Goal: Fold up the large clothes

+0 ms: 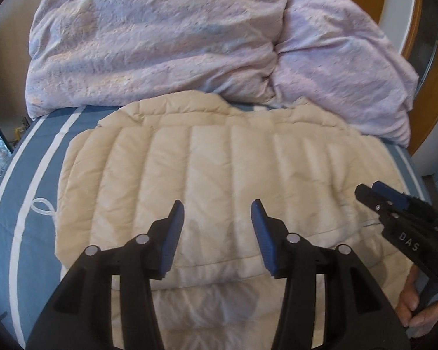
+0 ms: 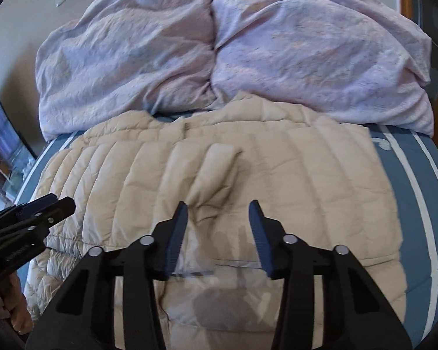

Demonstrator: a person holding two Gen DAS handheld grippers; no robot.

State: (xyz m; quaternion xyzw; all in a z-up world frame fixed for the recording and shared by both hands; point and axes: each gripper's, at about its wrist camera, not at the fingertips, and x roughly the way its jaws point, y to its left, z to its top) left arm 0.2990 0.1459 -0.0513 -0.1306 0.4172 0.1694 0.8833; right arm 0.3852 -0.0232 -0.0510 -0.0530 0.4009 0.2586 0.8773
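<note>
**Jacket partly folded, both tongs free**

The cream puffer jacket [image 1: 219, 180] lies on the striped bed [image 1: 29, 204], just before the lilac duvet [image 1: 160, 43]. Left tongs [image 1: 217, 213] and right tongs [image 2: 217, 213] hover above it, spread, empty. Likely next: grasp an edge for another fold.

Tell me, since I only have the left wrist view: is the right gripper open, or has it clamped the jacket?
Observer: In the right wrist view the right gripper is open, fingers spread above the beige puffer jacket, with nothing between them.
Operator: Is the fabric flat in front of it?
Observer: No. A raised pucker bunches up just ahead of its left finger.
Operator: Does the jacket's right edge hang off the bed?
Observer: No. It lies on the blue striped sheet, and sheet shows beyond it.
</note>
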